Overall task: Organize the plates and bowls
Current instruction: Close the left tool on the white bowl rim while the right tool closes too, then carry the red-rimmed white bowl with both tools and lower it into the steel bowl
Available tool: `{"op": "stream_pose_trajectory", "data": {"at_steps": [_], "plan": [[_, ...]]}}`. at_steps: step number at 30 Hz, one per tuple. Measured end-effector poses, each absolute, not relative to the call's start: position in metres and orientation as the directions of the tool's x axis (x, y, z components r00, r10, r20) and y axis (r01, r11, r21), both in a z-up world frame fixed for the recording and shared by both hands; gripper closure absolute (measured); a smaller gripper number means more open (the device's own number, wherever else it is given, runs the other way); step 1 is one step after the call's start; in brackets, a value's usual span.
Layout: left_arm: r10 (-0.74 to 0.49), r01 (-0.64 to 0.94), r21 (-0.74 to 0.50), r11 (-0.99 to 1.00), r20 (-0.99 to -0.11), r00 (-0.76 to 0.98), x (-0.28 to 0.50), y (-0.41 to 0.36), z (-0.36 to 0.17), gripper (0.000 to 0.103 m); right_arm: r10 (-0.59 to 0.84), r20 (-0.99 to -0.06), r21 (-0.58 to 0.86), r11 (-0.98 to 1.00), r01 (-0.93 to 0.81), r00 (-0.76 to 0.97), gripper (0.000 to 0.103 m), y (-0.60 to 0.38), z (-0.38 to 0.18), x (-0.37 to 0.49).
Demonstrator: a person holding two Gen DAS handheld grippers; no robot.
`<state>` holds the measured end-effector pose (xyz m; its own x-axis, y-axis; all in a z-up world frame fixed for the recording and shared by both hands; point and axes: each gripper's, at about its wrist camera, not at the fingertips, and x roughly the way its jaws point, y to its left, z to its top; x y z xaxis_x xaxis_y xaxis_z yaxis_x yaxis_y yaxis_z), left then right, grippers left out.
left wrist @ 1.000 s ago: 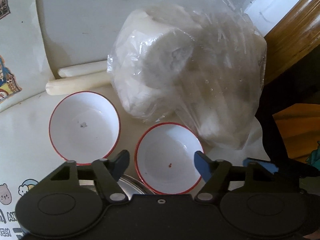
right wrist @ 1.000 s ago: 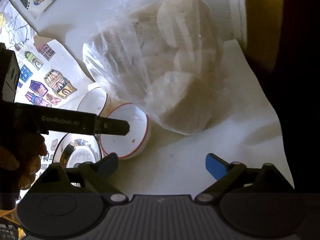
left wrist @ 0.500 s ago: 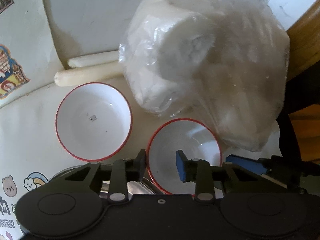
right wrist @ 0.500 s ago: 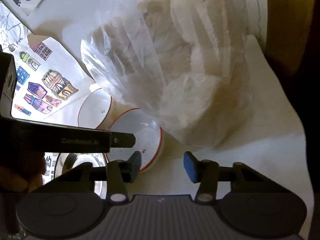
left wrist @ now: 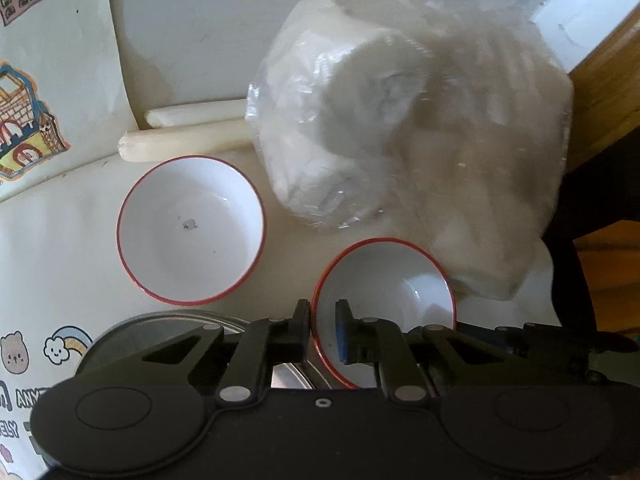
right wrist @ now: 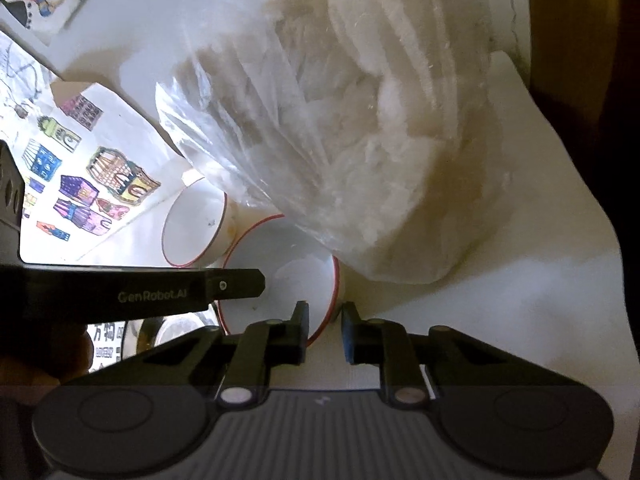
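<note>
Both grippers clamp the near bowl [left wrist: 394, 292]: the left gripper [left wrist: 323, 330] pinches its rim at nine o'clock, the right gripper [right wrist: 325, 330] the opposite rim. It sits against the plastic bag [left wrist: 420, 128], the second bowl [left wrist: 191, 229] at ten o'clock. A good lift is probably straight up and level, both hands together, clear of the bag.

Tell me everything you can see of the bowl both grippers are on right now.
The near bowl is small, white and glossy with a thin red rim, looking like ceramic or melamine; a tiny speck lies inside. It sits tilted beside the far bowl, against the plastic bag, its near edge over a metal dish. The left gripper is shut on its near rim, one finger inside, one outside. The right gripper pinches the rim at another spot.
</note>
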<state>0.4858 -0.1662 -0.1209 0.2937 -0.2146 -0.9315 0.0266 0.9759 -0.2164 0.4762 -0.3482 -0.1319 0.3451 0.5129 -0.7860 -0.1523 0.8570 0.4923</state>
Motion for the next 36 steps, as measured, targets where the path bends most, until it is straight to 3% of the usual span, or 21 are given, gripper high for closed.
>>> {"op": "stream_pose_trajectory", "data": {"at_steps": [24, 36], "plan": [[-0.341, 0.148, -0.309, 0.940, -0.886, 0.313, 0.401, -0.205, -0.059, 0.090, 0.516, -0.754, 0.495, 0.853, -0.164, 0.407, 0.084, -0.399, -0.078, 0.381], [-0.366, 0.187, -0.333, 0.924, -0.913, 0.181, 0.353, -0.222, -0.085, 0.090, 0.489, -0.808, 0.468, 0.872, -0.147, 0.328, 0.084, -0.412, -0.092, 0.324]]}}
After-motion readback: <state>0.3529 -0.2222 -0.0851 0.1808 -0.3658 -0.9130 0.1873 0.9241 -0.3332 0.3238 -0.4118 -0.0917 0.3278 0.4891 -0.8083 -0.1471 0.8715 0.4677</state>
